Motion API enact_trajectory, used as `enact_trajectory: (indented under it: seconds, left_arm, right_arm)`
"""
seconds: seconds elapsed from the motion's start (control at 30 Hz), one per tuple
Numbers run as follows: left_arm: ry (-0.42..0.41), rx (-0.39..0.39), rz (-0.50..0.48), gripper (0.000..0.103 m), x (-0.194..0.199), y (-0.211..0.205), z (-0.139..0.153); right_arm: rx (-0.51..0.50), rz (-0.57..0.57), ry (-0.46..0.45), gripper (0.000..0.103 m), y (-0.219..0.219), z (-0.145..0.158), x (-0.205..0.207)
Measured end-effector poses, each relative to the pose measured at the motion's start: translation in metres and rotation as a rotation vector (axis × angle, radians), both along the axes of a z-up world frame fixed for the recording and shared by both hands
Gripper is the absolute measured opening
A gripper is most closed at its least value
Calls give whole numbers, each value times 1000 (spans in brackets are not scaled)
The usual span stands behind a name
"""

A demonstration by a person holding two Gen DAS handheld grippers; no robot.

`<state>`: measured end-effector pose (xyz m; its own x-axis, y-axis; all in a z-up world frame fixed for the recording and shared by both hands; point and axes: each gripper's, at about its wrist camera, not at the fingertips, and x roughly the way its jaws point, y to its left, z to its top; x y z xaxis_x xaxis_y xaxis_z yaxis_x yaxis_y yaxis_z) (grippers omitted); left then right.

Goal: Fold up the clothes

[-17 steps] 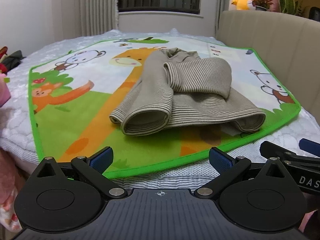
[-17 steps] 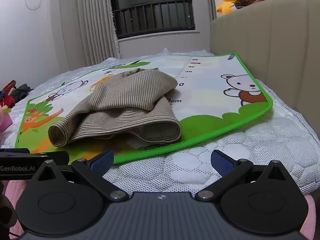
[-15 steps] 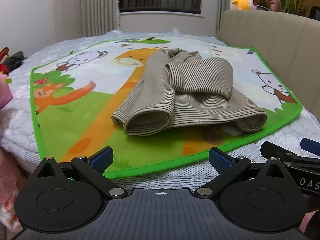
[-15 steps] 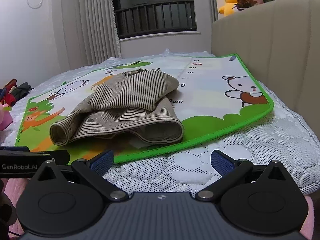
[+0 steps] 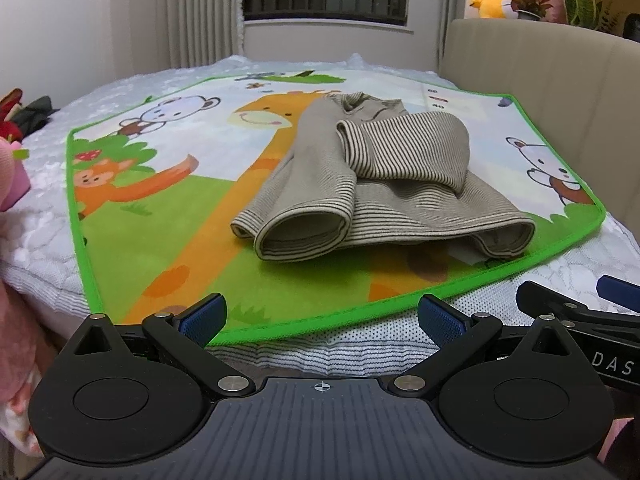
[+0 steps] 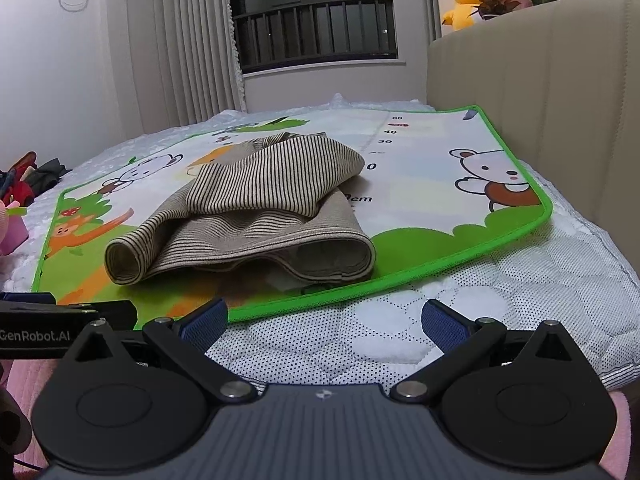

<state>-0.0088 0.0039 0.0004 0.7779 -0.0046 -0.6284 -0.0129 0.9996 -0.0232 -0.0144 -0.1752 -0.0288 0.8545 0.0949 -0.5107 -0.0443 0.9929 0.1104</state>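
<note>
Sweater (image 5: pixel 372 184): lies half-folded on the mat (image 5: pixel 160 232) — flat base for folding.
Left tongs (image 5: pixel 322 316), right tongs (image 6: pixel 324 320): both apart, empty — ready to grasp.

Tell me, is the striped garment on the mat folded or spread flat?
Folded. The striped garment lies on the mat in stacked layers, one part doubled over on top, with rolled fold edges facing the camera.
</note>
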Motion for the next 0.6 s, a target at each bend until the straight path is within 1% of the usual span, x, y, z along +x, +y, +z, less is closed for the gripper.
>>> enact_trajectory:
  seconds: [0.6]
  left_arm:
    - [9,-17,2,103,-3,4,1]
  right_arm:
    - [-12,4,-3,103,0,3,-4]
